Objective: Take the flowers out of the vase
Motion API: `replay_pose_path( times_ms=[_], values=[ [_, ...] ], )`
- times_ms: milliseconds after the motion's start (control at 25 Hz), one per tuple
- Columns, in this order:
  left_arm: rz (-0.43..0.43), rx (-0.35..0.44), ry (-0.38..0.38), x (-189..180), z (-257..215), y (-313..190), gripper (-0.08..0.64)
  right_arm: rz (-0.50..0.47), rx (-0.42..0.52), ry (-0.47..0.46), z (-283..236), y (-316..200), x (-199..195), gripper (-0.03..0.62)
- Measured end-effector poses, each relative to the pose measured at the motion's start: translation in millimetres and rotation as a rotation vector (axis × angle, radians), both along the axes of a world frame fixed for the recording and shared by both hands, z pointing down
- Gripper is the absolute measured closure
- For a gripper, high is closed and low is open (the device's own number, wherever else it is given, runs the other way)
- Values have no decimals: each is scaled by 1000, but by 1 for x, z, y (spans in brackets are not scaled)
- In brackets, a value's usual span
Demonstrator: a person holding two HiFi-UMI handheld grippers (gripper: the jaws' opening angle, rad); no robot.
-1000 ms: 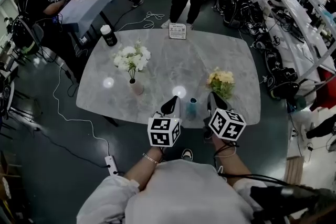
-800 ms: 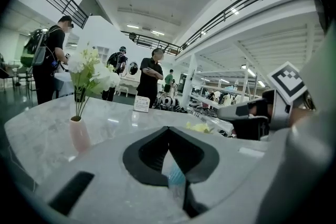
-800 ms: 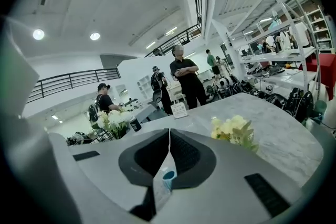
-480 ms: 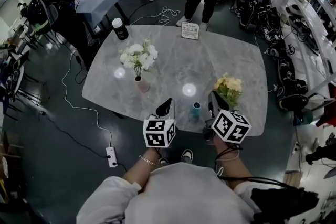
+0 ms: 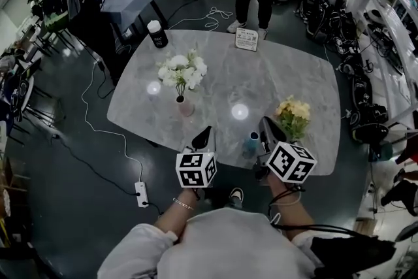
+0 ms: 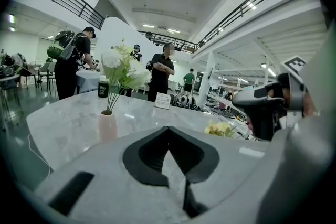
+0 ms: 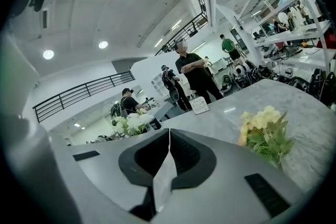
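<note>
White flowers (image 5: 181,70) stand upright in a small pink vase (image 5: 186,108) on the grey marble table (image 5: 215,85). They also show in the left gripper view, the white flowers (image 6: 119,66) above the pink vase (image 6: 107,126). A bunch of yellow flowers (image 5: 293,115) sits at the table's near right; what holds its stems is hidden. My left gripper (image 5: 207,133) is shut and empty at the near table edge, well short of the vase. My right gripper (image 5: 264,123) is shut and empty just left of the yellow flowers (image 7: 262,131).
A small teal cup (image 5: 252,140) stands between the two grippers at the near edge. A black bottle with a white cap (image 5: 157,34) and a sign card (image 5: 246,40) are at the far side. People stand beyond the table. A power strip (image 5: 142,193) lies on the floor.
Both grippers have drifted a little along the near table edge, still shut and empty. The flowers and vase have not moved on the table.
</note>
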State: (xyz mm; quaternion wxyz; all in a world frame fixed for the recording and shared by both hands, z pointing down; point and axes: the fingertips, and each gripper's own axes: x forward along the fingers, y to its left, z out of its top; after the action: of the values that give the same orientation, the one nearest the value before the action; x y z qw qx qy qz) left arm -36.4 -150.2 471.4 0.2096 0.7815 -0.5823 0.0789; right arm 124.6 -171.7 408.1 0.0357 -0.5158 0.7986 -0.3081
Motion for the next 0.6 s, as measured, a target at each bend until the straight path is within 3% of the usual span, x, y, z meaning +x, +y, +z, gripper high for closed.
replay_pose_path(
  times_ms=[600],
  values=[
    [167, 10, 4, -105, -1, -61, 551, 68, -17, 34, 0, -46, -125, 581]
  ],
)
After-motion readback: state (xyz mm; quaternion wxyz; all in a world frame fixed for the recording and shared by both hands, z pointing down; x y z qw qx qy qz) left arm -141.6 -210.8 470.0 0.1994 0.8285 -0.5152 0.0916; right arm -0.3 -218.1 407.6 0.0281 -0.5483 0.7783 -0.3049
